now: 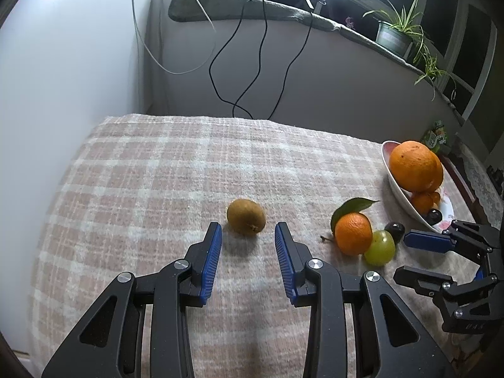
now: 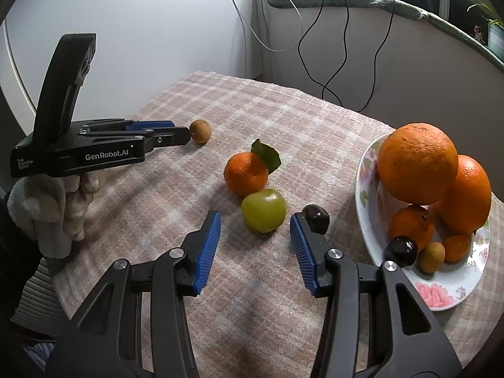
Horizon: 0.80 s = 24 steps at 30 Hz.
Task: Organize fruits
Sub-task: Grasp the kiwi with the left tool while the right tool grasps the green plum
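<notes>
My left gripper (image 1: pixel 248 231) fills the lower half of its own wrist view: two black moulded arms with triangular cut-outs, round silver screws at the pivots, and ribbed blue pads (image 1: pixel 212 261) lining the inner faces of the fingers. My right gripper (image 2: pixel 255 225), across the bottom of the right wrist view, is built the same way, black linkage, silver screw heads, blue ribbed pads (image 2: pixel 208 249). At the left of that view the left unit's side shows white lettering, "GenRobot.AI", plus smaller print I can't read, and a curved black handle rising above it. My hand (image 2: pixel 60 208) beneath wears a fuzzy off-white glove.
</notes>
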Each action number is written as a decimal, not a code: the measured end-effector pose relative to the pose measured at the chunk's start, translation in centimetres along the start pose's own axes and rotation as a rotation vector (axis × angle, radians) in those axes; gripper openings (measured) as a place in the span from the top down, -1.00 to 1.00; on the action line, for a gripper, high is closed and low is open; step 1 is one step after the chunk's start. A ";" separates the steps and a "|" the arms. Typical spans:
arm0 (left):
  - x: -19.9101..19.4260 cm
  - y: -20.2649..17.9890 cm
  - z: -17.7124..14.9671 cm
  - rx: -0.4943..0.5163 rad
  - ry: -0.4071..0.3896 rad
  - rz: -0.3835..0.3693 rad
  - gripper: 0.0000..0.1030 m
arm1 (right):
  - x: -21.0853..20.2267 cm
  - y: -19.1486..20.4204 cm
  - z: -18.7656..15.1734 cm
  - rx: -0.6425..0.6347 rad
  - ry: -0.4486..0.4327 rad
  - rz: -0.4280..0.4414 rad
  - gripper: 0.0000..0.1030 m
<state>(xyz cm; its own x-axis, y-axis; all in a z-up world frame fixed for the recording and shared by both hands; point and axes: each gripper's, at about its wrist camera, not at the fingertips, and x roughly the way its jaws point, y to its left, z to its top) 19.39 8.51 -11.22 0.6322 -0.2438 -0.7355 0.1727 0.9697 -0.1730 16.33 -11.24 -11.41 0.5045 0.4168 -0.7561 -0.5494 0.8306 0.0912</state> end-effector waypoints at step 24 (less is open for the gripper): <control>2.8 0.0 1.1 0.015 0.018 0.021 0.39 | 2.4 0.5 0.5 -0.038 0.036 -0.046 0.06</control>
<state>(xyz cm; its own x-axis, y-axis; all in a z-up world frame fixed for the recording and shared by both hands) 22.00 7.83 -12.56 0.6217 -0.2233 -0.7508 0.1715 0.9741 -0.1477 17.54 -9.64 -12.84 0.5057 0.3640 -0.7821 -0.5512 0.8337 0.0316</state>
